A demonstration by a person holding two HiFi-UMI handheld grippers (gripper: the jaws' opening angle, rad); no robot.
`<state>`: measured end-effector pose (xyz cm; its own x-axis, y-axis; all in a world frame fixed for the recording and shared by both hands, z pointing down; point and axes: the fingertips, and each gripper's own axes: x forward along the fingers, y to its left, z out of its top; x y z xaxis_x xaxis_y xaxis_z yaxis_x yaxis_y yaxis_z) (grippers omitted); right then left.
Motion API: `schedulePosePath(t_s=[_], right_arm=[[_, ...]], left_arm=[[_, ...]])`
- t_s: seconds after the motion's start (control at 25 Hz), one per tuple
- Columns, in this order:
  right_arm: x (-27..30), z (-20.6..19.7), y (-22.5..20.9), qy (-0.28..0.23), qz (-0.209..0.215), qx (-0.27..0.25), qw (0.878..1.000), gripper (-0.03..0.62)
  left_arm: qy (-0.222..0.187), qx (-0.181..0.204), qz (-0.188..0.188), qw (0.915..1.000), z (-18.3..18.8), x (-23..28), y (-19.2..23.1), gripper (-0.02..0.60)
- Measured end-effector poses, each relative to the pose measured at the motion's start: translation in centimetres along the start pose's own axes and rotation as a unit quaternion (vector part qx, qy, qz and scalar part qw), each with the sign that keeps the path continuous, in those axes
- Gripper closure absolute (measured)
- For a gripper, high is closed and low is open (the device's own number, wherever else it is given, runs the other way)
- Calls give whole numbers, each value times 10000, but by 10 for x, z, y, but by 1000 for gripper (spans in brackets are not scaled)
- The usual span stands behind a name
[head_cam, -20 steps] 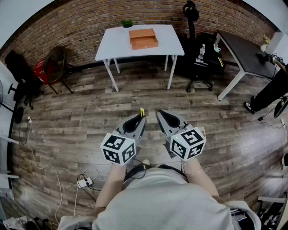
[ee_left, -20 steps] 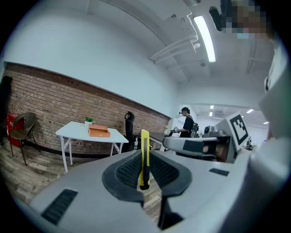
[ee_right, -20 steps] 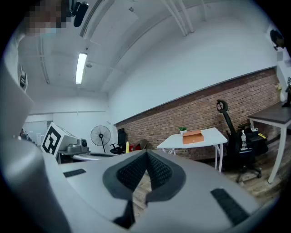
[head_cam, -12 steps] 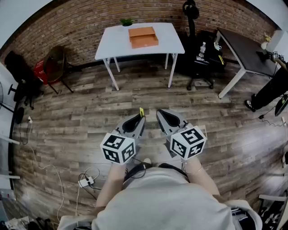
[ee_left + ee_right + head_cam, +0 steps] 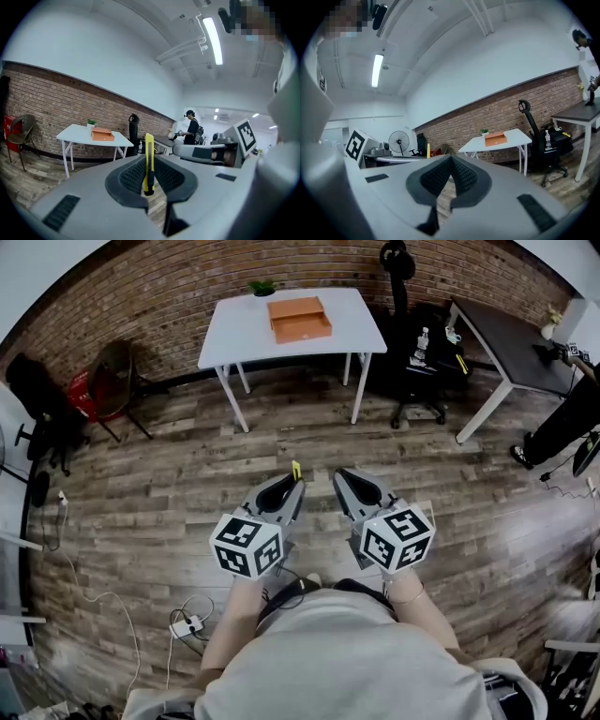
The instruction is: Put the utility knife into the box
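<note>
A yellow utility knife (image 5: 148, 161) stands upright between the jaws of my left gripper (image 5: 149, 174), which is shut on it; its yellow tip (image 5: 296, 470) pokes out ahead of that gripper (image 5: 284, 493) in the head view. My right gripper (image 5: 354, 488) is beside it, shut with nothing between its pads (image 5: 451, 177). The orange box (image 5: 299, 319) lies open on the white table (image 5: 240, 329) far ahead by the brick wall, also visible as the box (image 5: 102, 135) in the left gripper view and the box (image 5: 496, 138) in the right gripper view.
Wooden floor lies between me and the white table. A black office chair (image 5: 412, 362) and a dark desk (image 5: 511, 348) stand at the right, where a person (image 5: 572, 423) also stands. A red chair (image 5: 103, 381) is at the left. Cables (image 5: 183, 624) lie on the floor near my feet.
The view has shifted slightly; both grippers sit a little lower in the head view. The left stays shut on the knife, the right stays shut.
</note>
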<state>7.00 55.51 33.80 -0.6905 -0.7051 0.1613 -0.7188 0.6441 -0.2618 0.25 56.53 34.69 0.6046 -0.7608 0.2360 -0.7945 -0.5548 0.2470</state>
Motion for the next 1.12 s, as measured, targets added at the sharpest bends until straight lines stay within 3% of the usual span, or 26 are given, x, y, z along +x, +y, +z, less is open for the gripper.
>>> schedulePosePath(t_s=[0.24, 0.64, 0.88, 1.12], right_arm=[[25, -4, 12, 33, -53, -4, 10000, 595], [53, -3, 2, 4, -170, 125, 9998, 595], [85, -1, -20, 44, -44, 153, 9999, 595], [137, 19, -69, -10, 89, 152, 9998, 595]], left_arm=[[-193, 231, -16, 9995, 18, -7, 35, 532], [-85, -175, -4, 9998, 8, 1, 76, 532], [74, -295, -77, 9995, 5, 37, 98, 532], [131, -252, -138, 9995, 23, 97, 127, 532]])
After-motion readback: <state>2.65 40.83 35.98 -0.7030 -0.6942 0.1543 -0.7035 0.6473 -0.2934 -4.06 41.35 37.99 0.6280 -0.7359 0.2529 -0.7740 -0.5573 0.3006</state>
